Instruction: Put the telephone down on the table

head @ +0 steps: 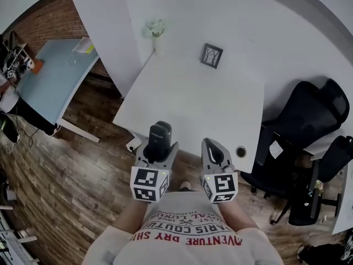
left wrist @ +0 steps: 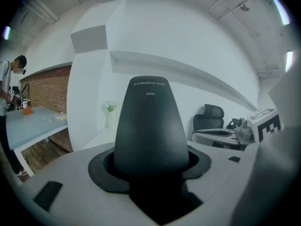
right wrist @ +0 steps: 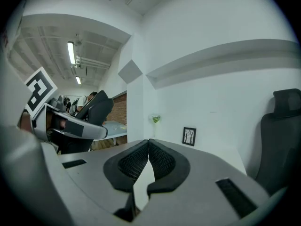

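The black telephone stands upright between the jaws of my left gripper, which is shut on it just before the near edge of the white table. In the left gripper view the telephone fills the middle, its rounded top carrying small print. My right gripper hangs beside it on the right, shut with nothing in it. The right gripper view has the black ribbed pads meeting at their tips, and the left gripper with the telephone at the left.
On the white table's far side stand a small framed picture and a vase with pale flowers. Black office chairs crowd the right. A light blue table stands left over wooden floor. A person stands far left.
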